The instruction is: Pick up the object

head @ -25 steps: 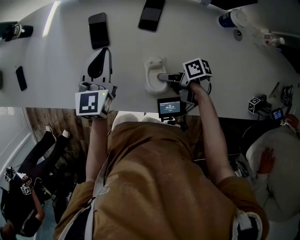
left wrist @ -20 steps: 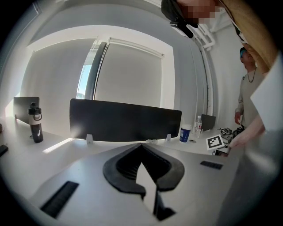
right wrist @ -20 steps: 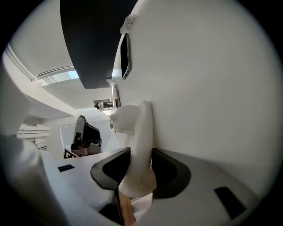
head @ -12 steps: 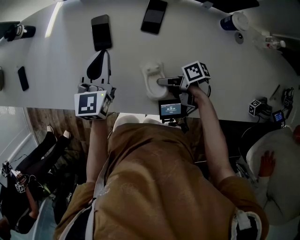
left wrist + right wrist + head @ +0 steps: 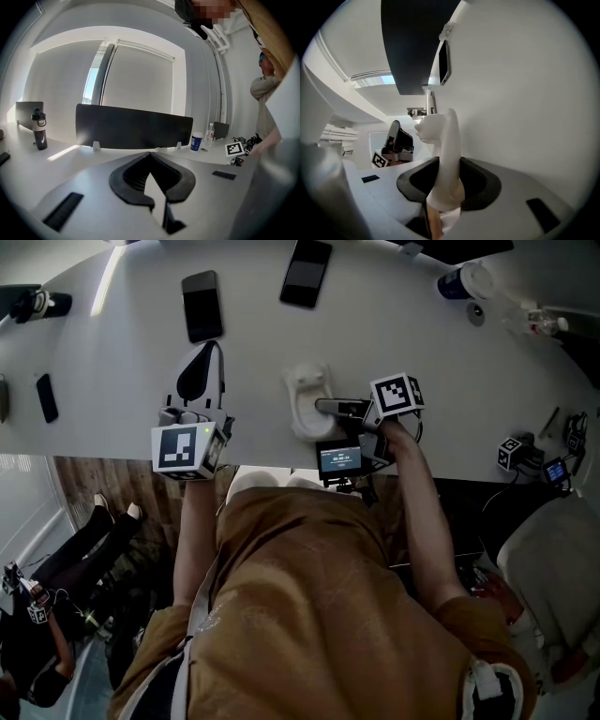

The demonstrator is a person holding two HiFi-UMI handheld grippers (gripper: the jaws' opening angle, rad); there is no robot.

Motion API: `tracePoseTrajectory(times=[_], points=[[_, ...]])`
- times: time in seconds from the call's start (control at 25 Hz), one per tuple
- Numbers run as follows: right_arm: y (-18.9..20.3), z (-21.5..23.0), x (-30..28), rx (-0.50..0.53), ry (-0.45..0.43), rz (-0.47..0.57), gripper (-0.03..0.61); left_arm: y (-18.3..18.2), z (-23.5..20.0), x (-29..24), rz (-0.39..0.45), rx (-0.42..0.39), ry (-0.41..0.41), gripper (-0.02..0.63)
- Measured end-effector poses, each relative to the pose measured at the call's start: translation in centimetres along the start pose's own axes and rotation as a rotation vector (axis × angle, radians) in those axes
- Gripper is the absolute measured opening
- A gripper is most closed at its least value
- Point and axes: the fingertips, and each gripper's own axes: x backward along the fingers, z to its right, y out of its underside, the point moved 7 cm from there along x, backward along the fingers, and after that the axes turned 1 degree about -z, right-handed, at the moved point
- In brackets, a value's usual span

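A white curved object (image 5: 303,388) stands on the white table (image 5: 122,352) in front of me. In the right gripper view it is a tall, swan-like white piece (image 5: 446,140) rising between the jaws. My right gripper (image 5: 324,406) reaches it from the right. Its jaws have just been closing, and now they press on the object's near edge (image 5: 446,199). My left gripper (image 5: 208,345) rests on the table to the object's left. Its tips (image 5: 150,155) meet with nothing between them.
Two dark phones (image 5: 202,304) (image 5: 306,271) lie farther back and a smaller one (image 5: 43,396) at the left. A black bottle (image 5: 28,302) lies far left. A blue cup (image 5: 459,279) and clear bottle (image 5: 536,315) are far right. A black divider (image 5: 133,132) lines the table's back.
The right gripper's jaws have drawn in onto the white object and the gripper has shifted slightly. The left gripper has stayed where it was.
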Motion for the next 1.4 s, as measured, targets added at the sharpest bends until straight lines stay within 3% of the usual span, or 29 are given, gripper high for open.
tracePoseTrajectory(times=[0.4,0.72,1.4], points=[[-0.1,-3.6,1.0,0.117,-0.122,0.093,0.147,-0.5,0.9,0.5,0.017,-0.014,0.008,0.008],[-0.6,-5.4,1.5,0.189,-0.118,0.150,0.147,-0.9,0.8,1.3,0.029,-0.034,-0.002,0.008],[-2.2,-12.9,5.0,0.434,-0.173,0.409,0.147,-3.6,2.3,2.4,0.090,-0.072,0.021,0.008]])
